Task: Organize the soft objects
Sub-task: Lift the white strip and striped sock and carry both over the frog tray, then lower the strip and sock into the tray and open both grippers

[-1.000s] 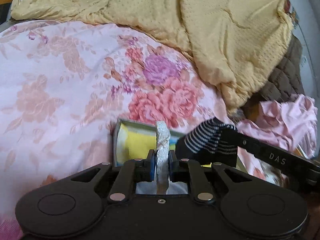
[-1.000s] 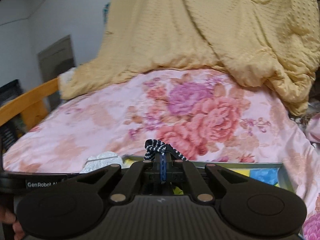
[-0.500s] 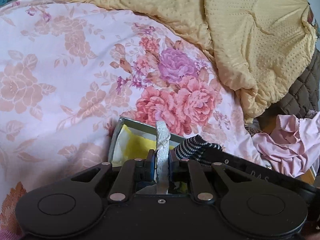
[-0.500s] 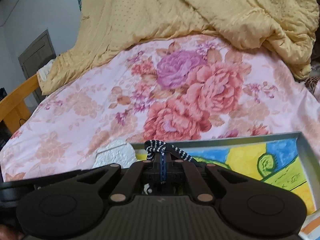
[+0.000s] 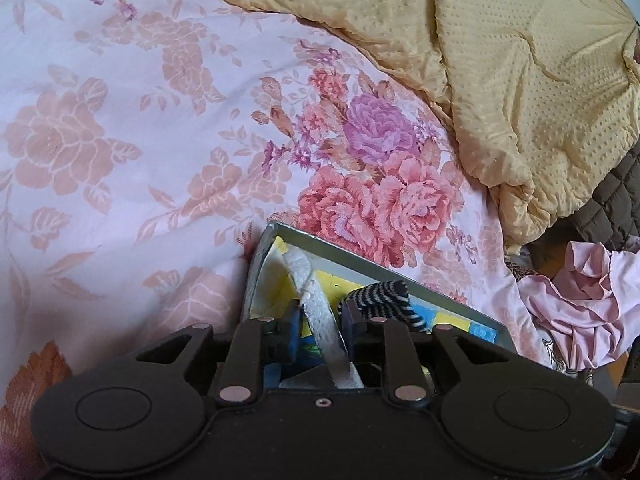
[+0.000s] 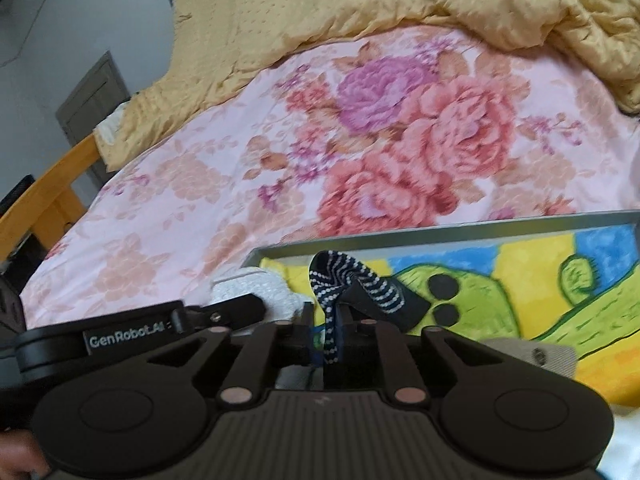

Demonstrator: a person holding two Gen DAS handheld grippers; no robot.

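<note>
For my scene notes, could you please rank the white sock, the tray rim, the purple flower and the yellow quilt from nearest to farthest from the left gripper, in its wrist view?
1. white sock, between the left gripper fingers.
2. tray rim, just ahead.
3. purple flower, farther ahead, slightly right.
4. yellow quilt, top right.

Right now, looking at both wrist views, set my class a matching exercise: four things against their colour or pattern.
Things:
1. sock in the left gripper
2. sock in the right gripper
3. quilt
4. tray

Descriptions:
A. mustard yellow, dotted
B. dark with white stripes
C. white, textured
D. grey rim, cactus picture inside

Pairs: 1-C, 2-B, 3-A, 4-D
</note>
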